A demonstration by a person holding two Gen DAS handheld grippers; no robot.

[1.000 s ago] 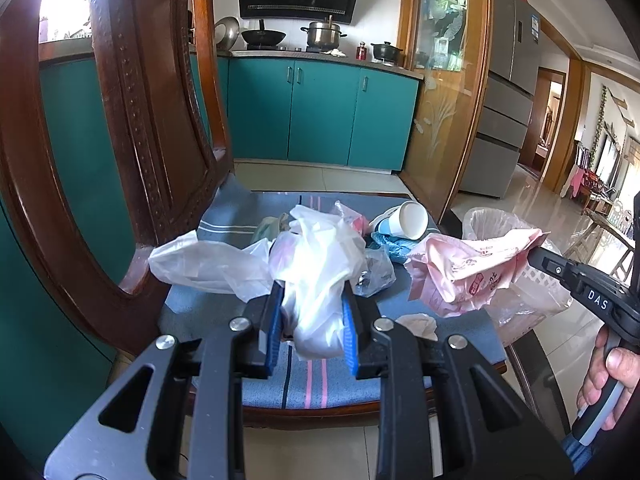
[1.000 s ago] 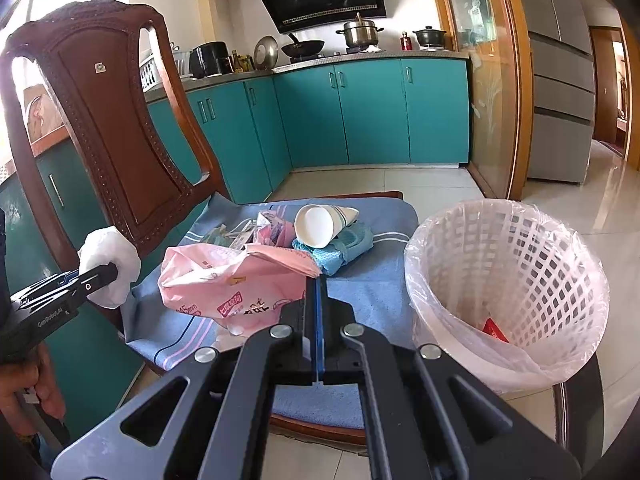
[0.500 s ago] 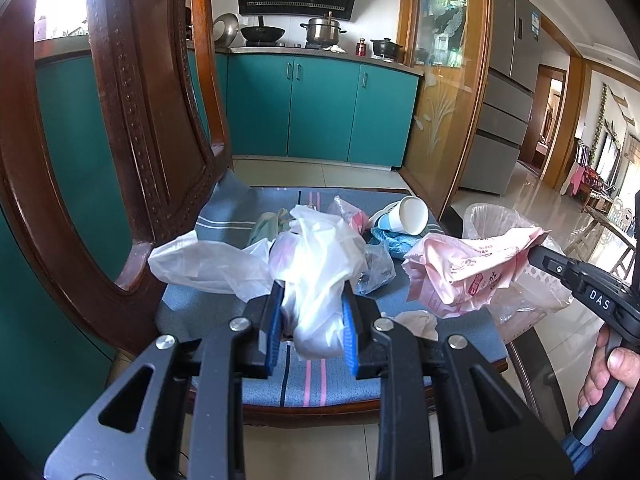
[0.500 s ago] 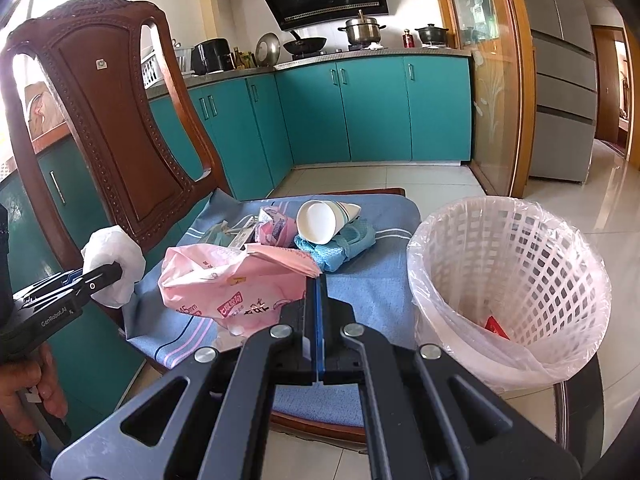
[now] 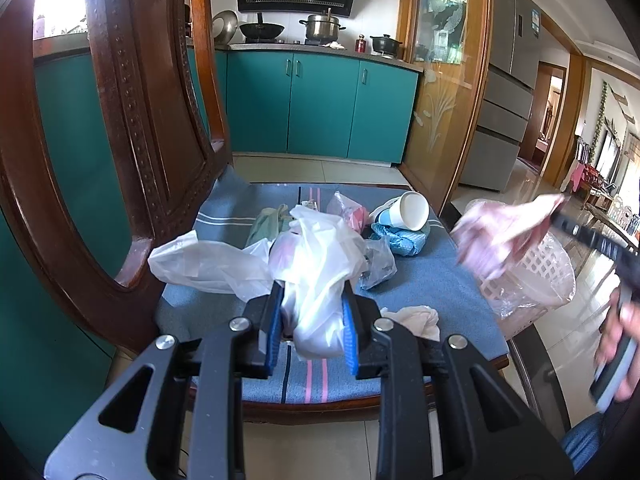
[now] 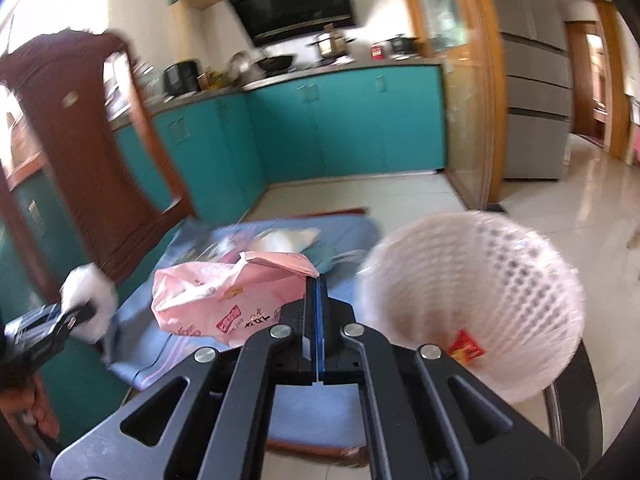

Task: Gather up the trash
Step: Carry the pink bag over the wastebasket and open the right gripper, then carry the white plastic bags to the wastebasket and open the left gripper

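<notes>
Trash: loose wrappers and bags lie scattered on the blue striped cushion [image 5: 424, 280] of a wooden chair [image 5: 132, 128]; a lined white basket [image 6: 480, 292] stands just beside the seat
Left gripper [image 5: 311, 316]: blue pads clamped on a white plastic bag [image 5: 316, 264], which bulges up between them and hides whatever it contains
Right gripper [image 6: 317, 304]: jaws pressed together on the edge of a pink printed bag [image 6: 224, 296], held above the cushion near the basket's rim
Hard to make out: the pink bag and the hand [image 5: 618, 340] on the right gripper's handle are smeared by motion in the left wrist view; the right wrist view is blurred throughout; print on the pink bag is unreadable
Cut off: the chair back fills the left side of the left wrist view, its top out of frame; the basket's base is hidden behind the right gripper's body
Around: a paper cup [image 5: 410, 211] lies tipped on a blue crumpled wrapper [image 5: 400, 240]; a clear bag [image 5: 378, 264], a second white bag [image 5: 204, 264] and a crumpled tissue [image 5: 416, 316] rest on the cushion
Inside the basket: a small red scrap [image 6: 466, 344]
Background: teal cabinets [image 5: 320, 108]; pots on the counter; a grey refrigerator [image 5: 504, 120]
</notes>
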